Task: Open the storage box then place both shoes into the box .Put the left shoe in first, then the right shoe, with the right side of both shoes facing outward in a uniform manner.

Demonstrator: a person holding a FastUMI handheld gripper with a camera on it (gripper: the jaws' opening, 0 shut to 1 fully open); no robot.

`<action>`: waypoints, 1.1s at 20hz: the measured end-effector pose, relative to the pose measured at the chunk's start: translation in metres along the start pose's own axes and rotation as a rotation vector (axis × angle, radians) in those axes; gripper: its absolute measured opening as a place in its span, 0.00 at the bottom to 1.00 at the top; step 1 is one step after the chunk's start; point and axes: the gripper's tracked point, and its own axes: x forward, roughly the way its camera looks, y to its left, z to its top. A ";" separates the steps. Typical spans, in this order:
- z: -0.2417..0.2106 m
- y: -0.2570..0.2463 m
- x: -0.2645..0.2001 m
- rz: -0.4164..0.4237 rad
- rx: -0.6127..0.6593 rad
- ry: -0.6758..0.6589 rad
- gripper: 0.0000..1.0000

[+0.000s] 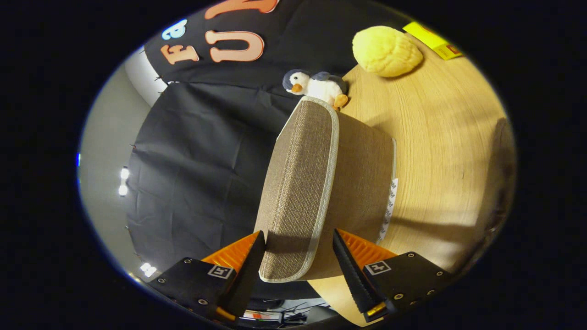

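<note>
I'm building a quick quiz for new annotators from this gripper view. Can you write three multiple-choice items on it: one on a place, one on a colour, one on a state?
1. Where is the toy penguin?
A. between the fingers
B. beyond the far end of the storage box, at the table's edge
C. on top of the yellow plush

2. What colour is the round plush on the table?
A. yellow
B. blue
C. red

3. How do the gripper fingers stand?
A. pressed shut on nothing
B. spread apart, one on each side of the near end of the storage box
C. closed around the penguin

Answers: 1 B, the penguin sits just past the box's far end. 2 A, the plush is pale yellow. 3 B, the box's edge lies between the open fingers, with a gap visible at the right one.
</note>
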 end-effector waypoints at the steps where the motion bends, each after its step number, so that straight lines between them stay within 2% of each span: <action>1: -0.005 0.001 0.000 0.040 0.060 0.017 0.88; 3: -0.003 0.002 0.001 0.097 0.136 -0.002 0.85; 6: -0.001 0.012 -0.004 0.156 0.113 -0.045 0.77; 7: 0.002 0.016 -0.008 0.178 0.104 -0.060 0.72; 8: 0.002 0.016 -0.009 0.181 0.091 -0.066 0.60; 10: 0.003 0.018 -0.015 0.183 0.077 -0.075 0.50; 13: 0.006 0.020 -0.026 0.189 0.104 -0.091 0.38; 15: 0.007 0.028 -0.032 0.206 0.090 -0.105 0.35; 16: 0.012 0.051 -0.041 0.288 0.103 -0.127 0.34; 17: 0.024 0.069 -0.047 0.336 0.108 -0.177 0.31; 18: 0.029 0.074 -0.047 0.331 0.085 -0.209 0.24; 19: 0.027 0.076 -0.043 0.310 0.058 -0.202 0.21; 22: 0.022 0.094 -0.035 0.291 0.010 -0.184 0.21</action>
